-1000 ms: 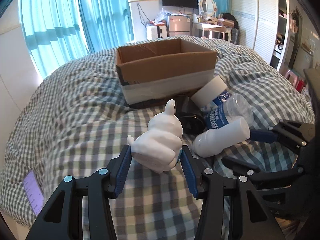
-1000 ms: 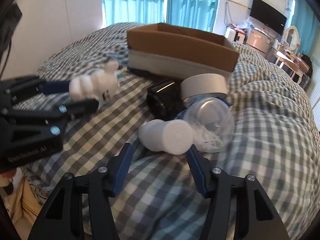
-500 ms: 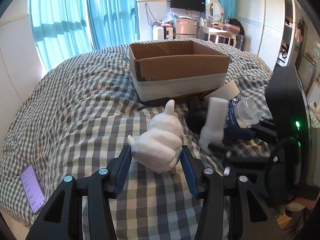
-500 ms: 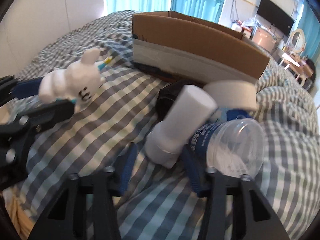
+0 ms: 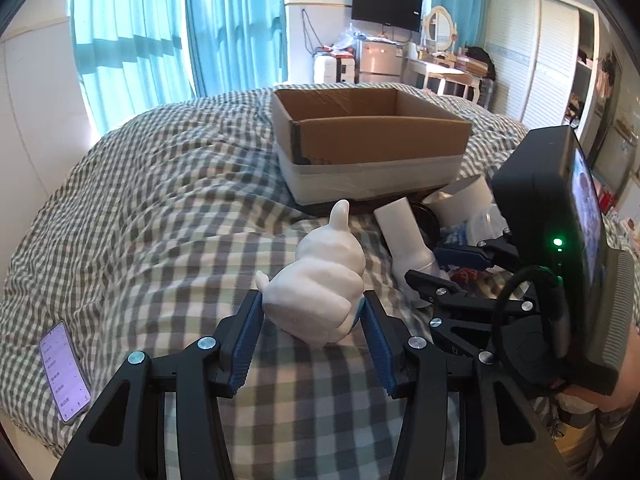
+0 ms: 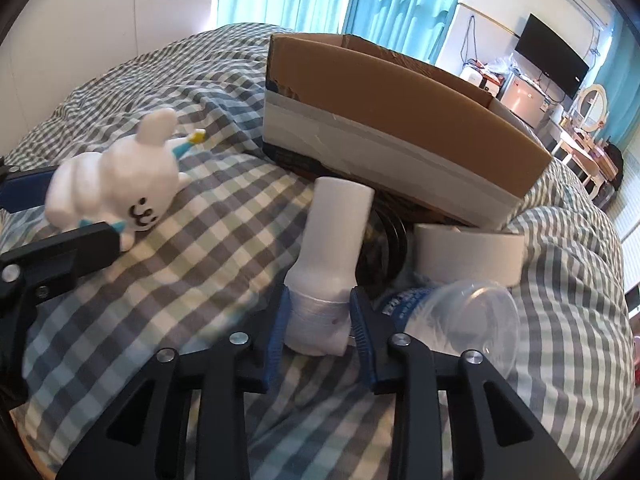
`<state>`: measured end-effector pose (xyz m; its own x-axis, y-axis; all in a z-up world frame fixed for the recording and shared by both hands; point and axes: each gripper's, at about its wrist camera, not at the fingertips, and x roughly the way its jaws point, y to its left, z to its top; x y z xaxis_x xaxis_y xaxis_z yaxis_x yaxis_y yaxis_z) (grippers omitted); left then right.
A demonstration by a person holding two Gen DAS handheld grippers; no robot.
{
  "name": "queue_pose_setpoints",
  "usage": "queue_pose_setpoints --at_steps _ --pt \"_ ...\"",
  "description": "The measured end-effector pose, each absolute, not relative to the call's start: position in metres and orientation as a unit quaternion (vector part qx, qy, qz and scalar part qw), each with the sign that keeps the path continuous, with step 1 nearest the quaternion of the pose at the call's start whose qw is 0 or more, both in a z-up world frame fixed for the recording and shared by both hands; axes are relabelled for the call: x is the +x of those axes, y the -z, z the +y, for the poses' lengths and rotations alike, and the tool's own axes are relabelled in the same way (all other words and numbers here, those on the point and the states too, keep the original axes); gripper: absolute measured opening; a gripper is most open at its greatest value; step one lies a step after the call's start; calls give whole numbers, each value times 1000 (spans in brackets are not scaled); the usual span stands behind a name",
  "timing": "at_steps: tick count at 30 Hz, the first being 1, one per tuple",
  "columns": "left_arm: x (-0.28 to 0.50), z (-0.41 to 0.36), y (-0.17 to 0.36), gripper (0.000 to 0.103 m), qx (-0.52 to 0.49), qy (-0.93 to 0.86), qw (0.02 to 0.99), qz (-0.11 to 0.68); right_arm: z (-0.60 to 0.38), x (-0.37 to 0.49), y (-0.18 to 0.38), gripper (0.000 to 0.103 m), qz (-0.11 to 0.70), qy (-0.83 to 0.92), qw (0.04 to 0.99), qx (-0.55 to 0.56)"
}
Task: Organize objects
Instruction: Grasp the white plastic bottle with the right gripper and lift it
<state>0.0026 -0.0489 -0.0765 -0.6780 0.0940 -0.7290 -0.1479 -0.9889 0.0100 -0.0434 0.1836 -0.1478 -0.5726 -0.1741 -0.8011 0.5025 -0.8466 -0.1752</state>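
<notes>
My left gripper point(image 5: 312, 299) is shut on a white bunny-like toy point(image 5: 320, 284), held just above the checked bed cover. The right wrist view shows the same toy point(image 6: 108, 184) at the left between that gripper's fingers point(image 6: 80, 236). My right gripper point(image 6: 318, 300) has its pads on the cap end of a white bottle point(image 6: 336, 224), which points away toward the box. Its jaws are opening slightly, with the bottle still between them. An open cardboard box point(image 5: 372, 160) stands on the bed beyond both grippers.
Right of the white bottle lie a roll of white tape point(image 6: 468, 252), a clear plastic bottle with a blue label point(image 6: 468, 320) and a black round object point(image 6: 392, 240). A phone point(image 5: 64, 372) lies near the bed's left edge. Furniture stands beyond the bed.
My right gripper came forward and closed on the white bottle, which swung from lying crosswise to pointing at the box. The left gripper drifted a little with the toy.
</notes>
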Motion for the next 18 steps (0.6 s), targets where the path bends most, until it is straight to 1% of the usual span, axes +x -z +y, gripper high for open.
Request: queue_pose_setpoints --at_steps 1,3,7,12,14,15,18 --pt "2 -52 76 51 -395 -916 62 32 180 -45 148 40 198 864 198 419" --pt "2 -57 76 51 -394 -917 56 29 172 -47 151 47 212 860 198 419" --pt "3 -67 74 51 -392 -919 47 21 153 -45 162 53 259 854 187 411" --pt "3 -75 73 51 -390 -920 42 17 138 -50 172 53 298 846 177 405" --pt "3 -77 72 51 -388 -920 39 16 134 -51 175 48 309 845 171 402" --pt "3 -78 71 51 -388 -921 39 15 133 -51 175 43 312 845 168 400" --pt "4 -81 70 51 -387 -921 38 13 135 -48 171 43 300 851 169 397"
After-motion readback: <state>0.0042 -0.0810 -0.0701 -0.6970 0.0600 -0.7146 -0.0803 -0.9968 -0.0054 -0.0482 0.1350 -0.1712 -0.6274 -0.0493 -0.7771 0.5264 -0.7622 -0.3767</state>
